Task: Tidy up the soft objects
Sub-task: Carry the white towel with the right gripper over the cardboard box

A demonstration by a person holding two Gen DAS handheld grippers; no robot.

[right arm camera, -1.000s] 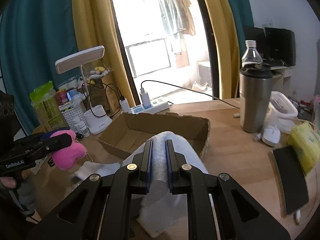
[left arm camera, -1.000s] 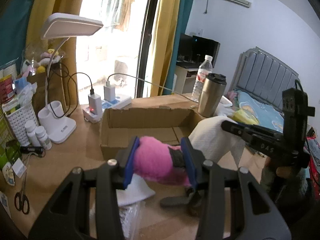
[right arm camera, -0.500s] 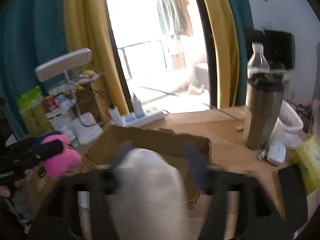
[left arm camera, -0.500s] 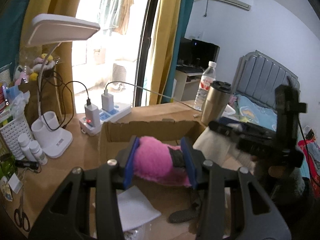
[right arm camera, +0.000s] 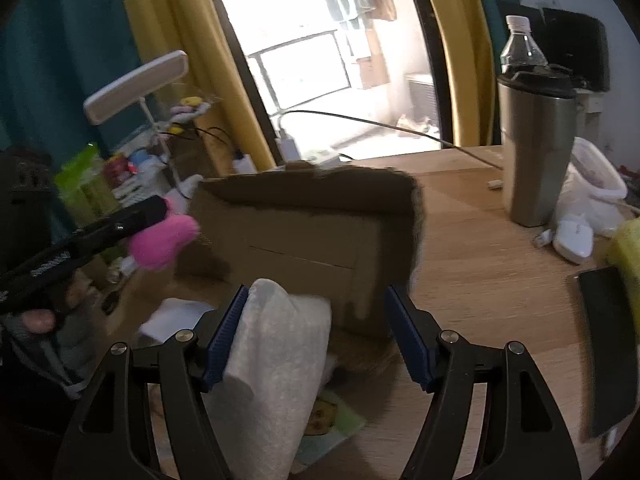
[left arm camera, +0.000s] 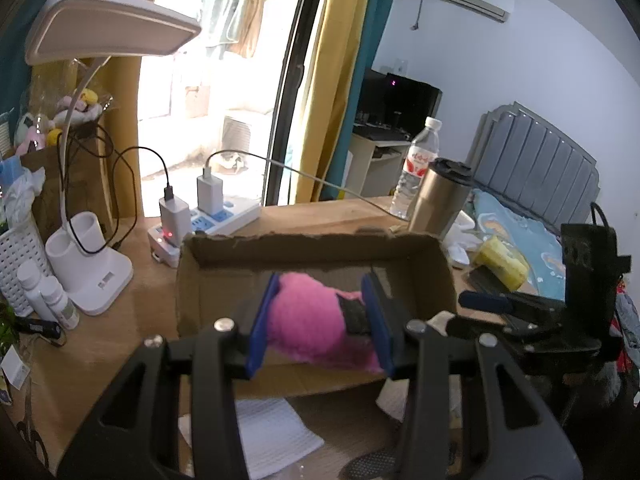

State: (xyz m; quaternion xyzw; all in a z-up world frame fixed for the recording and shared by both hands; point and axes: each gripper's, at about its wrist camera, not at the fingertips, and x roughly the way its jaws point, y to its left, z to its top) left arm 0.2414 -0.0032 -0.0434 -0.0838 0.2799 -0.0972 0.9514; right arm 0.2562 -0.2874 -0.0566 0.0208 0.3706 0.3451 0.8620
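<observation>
My left gripper (left arm camera: 320,320) filled the bottom of the view, its blue pads pressed against both sides of a fluffy pink plush toy (left arm camera: 308,324). The toy hung over the near wall of an open cardboard box (left arm camera: 248,252) on a wooden desk (left arm camera: 132,320). A white cloth (left arm camera: 276,440) lay flat on the desk below the gripper. To the right, my right gripper (left arm camera: 480,308) reached in from the side, its jaws seen edge-on. Behind the box stood a white desk lamp (left arm camera: 92,264), a power strip with chargers (left arm camera: 204,216), a steel tumbler (left arm camera: 438,196) and a water bottle (left arm camera: 416,164).
</observation>
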